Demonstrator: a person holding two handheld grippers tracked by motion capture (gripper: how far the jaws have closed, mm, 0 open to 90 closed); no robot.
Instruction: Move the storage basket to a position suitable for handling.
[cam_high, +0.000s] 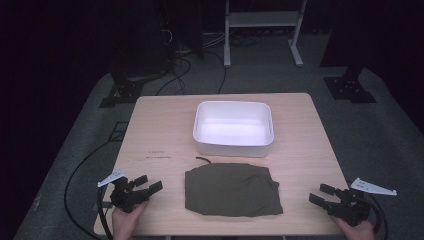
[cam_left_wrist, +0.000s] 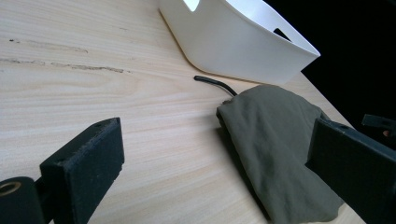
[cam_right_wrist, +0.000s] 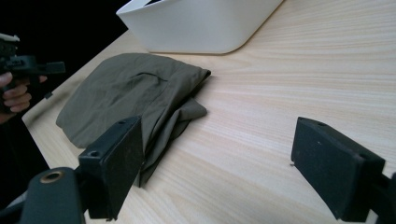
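Lying flat near the front edge of a pale wooden table (cam_high: 160, 125) is a folded olive-green garment (cam_high: 232, 190), soft, matte and roughly rectangular, with gentle creases across its top. A thin black cord (cam_high: 202, 159) curls out from its far left corner. Just behind it stands a white plastic tub (cam_high: 233, 129), rectangular with rounded corners, smooth glossy walls and slot handles cut into its short ends; a small gap of bare wood separates tub and cloth.

The left gripper (cam_high: 145, 186) rests at the near left of the table, held in a hand (cam_high: 125, 220), well apart from the garment. Its two black, foam-faced jaws stand spread wide with nothing between them. The right gripper (cam_high: 322, 195) sits at the near right, also clear of the cloth, jaws likewise released and empty.

In the left gripper view the garment's (cam_left_wrist: 275, 140) near edge looks thick and layered, and one jaw hides its right side. In the right gripper view the fabric's (cam_right_wrist: 135, 93) folded layers fan out at one corner. The table's grain shows faint dark scuff marks (cam_high: 157, 156). Beyond the table, the floor is dim, with cables and stand legs hard to make out.
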